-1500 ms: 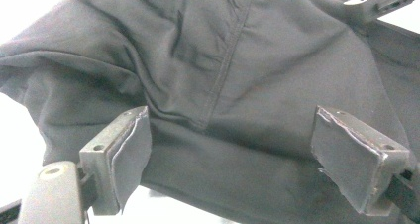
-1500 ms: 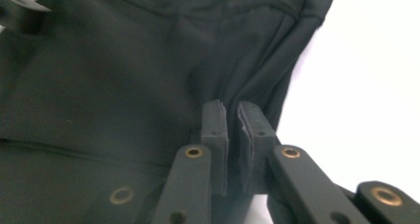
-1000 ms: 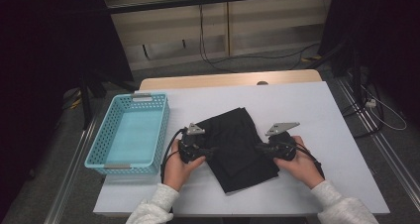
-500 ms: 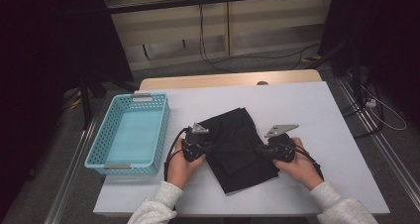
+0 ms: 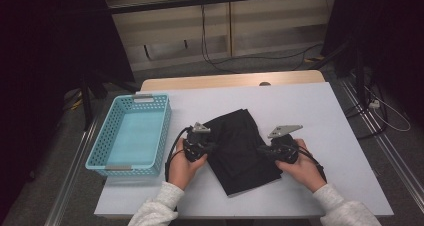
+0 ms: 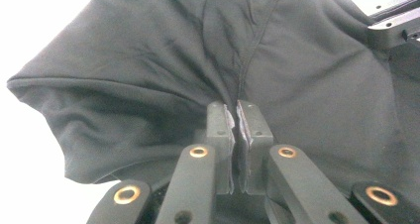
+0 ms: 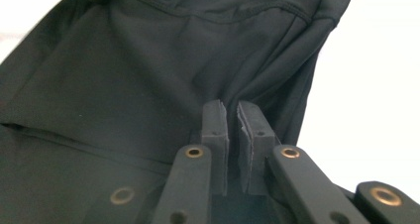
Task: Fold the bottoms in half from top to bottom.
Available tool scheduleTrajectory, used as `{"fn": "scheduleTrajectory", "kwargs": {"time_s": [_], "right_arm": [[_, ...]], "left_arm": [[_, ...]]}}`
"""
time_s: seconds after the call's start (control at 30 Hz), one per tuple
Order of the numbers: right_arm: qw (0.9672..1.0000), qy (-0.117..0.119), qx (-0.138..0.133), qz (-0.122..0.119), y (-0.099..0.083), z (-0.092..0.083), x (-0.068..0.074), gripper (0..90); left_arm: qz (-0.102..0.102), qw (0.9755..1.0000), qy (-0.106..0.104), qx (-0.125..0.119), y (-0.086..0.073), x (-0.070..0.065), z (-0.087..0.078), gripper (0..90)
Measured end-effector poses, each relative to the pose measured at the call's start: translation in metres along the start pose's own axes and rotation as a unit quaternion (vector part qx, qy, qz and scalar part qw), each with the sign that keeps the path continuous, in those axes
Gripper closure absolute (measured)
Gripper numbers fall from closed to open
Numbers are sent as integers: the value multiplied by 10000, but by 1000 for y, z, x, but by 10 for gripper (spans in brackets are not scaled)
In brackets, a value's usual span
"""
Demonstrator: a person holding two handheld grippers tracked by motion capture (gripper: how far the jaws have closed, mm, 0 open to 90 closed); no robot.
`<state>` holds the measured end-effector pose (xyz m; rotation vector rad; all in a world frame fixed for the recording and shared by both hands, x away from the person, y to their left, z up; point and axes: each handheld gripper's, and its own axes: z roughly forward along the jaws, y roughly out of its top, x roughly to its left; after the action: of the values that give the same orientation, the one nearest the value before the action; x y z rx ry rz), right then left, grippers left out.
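Both edges of black garment now pinched: left gripper just clamped shut on a fold at its tips, right gripper clamped on the opposite edge; cloth lying flat between them on table, lifting or folding not yet started, blue basket beyond left gripper.

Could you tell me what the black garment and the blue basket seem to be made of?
The black garment looks like soft matte knit fabric, probably jersey: it puckers into fine creases and shows a stitched seam. The blue basket looks like moulded plastic: thin stiff walls in a regular perforated grid, slightly glossy.
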<state>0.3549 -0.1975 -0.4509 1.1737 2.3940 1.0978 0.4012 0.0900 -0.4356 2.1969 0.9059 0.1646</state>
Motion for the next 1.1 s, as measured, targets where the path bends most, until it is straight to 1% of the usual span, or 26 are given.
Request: {"fn": "scheduleTrajectory", "kwargs": {"time_s": [0.07, 0.1, 0.13, 0.2, 0.23, 0.27, 0.3, 0.33, 0.47, 0.57, 0.63, 0.67, 0.77, 0.83, 0.9, 1.1], "right_arm": [[10000, 38, -38, -24, 1, -2, 1, 829], [10000, 49, -58, -3, 1, -3, 2, 829], [10000, 61, -61, -3, 2, -4, 3, 829], [9999, 106, -94, -12, 3, -7, 4, 829], [9999, 109, -110, -23, 3, -9, 4, 829], [9998, 163, -141, -2, 3, -10, 5, 829], [9996, 196, -174, 41, 3, -12, 5, 830], [9996, 198, -179, 46, 3, -13, 5, 829], [9995, 249, -201, 37, 2, -17, 8, 829], [9994, 262, -230, 35, 1, -21, 9, 829], [9993, 264, -247, 31, 1, -23, 10, 830], [9993, 284, -252, 20, 1, -24, 10, 829], [9992, 303, -273, 28, 0, -27, 12, 830], [9991, 311, -285, 20, -1, -28, 13, 830], [9991, 307, -285, 4, -2, -30, 15, 830], [9991, 313, -279, 10, -4, -31, 14, 830]], "left_arm": [[-42, 10000, -37, -31, 0, 0, -2, 854], [-38, 9999, -99, -8, 1, 0, -5, 854], [-98, 9999, -117, -50, 1, 0, -6, 854], [-102, 9998, -129, -78, 1, 0, -9, 854], [-121, 9998, -173, -61, 1, 1, -10, 854], [-135, 9997, -183, -92, 1, 1, -11, 855], [-116, 9997, -197, -54, 1, 1, -11, 854], [-157, 9996, -229, -47, 0, 1, -12, 855], [-151, 9994, -288, -80, 0, -1, -14, 854], [-201, 9991, -353, -115, 0, -2, -16, 854], [-193, 9989, -414, -79, 0, -3, -18, 854], [-201, 9989, -402, -96, 0, -4, -18, 854], [-229, 9987, -453, -76, 0, -4, -19, 854], [-215, 9986, -466, -86, 0, -5, -19, 854], [-189, 9987, -475, -43, -1, -5, -19, 854], [-182, 9986, -506, -18, 0, -7, -18, 854]]}}
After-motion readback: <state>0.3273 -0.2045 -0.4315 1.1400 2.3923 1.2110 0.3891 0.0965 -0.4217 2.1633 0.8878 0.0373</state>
